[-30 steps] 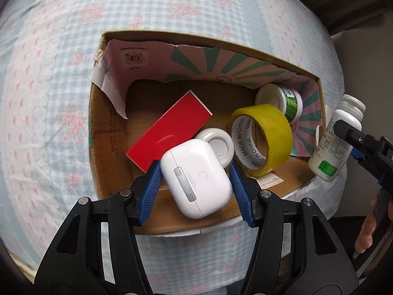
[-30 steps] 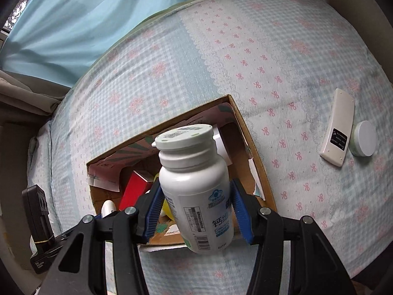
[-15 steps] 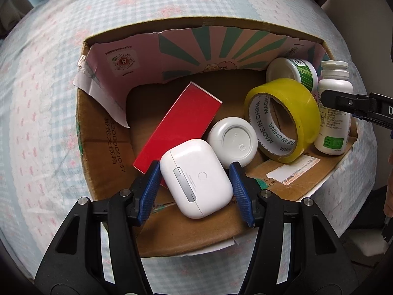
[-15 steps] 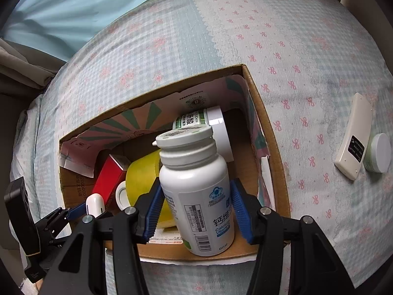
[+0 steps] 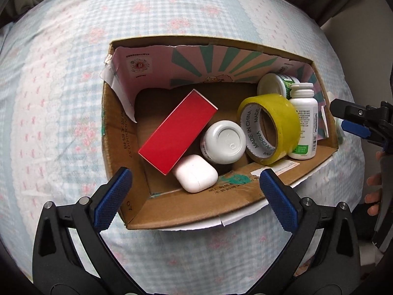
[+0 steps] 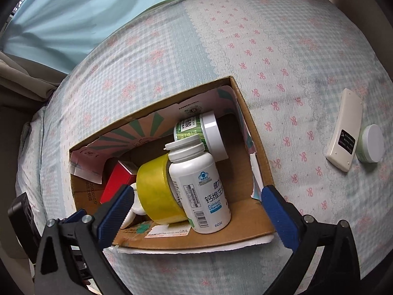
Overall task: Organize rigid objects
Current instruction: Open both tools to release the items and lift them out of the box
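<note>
The left gripper (image 5: 195, 184) hangs with jaws apart above the near edge of the open brown cardboard box (image 5: 115, 132); the white rounded earbud case (image 5: 195, 173) lies inside by that edge, against the red rectangular carton (image 5: 177, 131); the right gripper (image 6: 196, 205) is likewise spread wide; the white plastic calcium bottle (image 6: 200, 189) stands at the box's right end, touching the yellow tape roll (image 6: 157, 190).

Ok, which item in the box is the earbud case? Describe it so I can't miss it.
Look in the cardboard box on the checked bedspread, at its near end. The earbud case lies against the red box and a white jar: the only smooth, rounded white pebble shape, unlabelled.
</note>
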A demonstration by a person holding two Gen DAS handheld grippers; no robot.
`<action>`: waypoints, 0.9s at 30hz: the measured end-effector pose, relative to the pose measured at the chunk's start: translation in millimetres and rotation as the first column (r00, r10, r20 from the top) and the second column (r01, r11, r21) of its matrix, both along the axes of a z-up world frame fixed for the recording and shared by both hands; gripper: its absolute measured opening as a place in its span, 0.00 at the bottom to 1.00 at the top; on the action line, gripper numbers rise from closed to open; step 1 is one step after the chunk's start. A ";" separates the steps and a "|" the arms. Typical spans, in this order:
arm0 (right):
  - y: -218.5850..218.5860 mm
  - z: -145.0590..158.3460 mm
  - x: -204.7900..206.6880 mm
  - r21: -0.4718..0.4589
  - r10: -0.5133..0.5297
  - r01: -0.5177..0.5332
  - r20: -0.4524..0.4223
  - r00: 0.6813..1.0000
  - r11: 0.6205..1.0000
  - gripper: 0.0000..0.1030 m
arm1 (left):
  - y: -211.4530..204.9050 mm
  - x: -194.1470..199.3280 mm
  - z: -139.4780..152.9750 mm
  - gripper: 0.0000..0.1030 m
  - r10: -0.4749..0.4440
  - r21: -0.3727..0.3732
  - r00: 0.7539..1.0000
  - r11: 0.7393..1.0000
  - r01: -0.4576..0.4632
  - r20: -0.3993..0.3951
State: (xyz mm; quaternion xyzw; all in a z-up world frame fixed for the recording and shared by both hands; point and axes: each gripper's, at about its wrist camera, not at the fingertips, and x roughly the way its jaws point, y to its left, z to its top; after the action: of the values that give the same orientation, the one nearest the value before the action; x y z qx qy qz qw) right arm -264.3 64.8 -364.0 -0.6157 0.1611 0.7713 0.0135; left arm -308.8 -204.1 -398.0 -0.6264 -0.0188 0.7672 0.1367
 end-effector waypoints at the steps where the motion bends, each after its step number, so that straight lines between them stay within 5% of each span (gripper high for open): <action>1: 0.2 1.2 1.5 0.001 0.006 -0.006 0.000 1.000 1.000 1.00 | -1.8 0.9 1.9 1.00 0.004 -0.002 1.000 1.000 -0.004 0.002; 15: 2.8 37.6 22.1 0.040 0.027 -0.025 -0.042 0.999 0.999 1.00 | -10.0 24.2 50.8 1.00 0.053 -0.012 0.997 0.998 -0.054 -0.050; 27: 34.0 126.5 71.2 0.155 0.073 -0.051 -0.143 0.987 0.987 1.00 | 13.8 51.9 128.2 1.00 0.052 -0.008 0.987 0.999 -0.054 -0.149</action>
State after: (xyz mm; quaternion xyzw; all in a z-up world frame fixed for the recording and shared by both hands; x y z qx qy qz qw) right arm -193.1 98.8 -237.5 -0.5587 0.0836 0.8248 0.0240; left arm -256.9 -190.3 -269.8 -0.5676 -0.0205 0.8152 0.1134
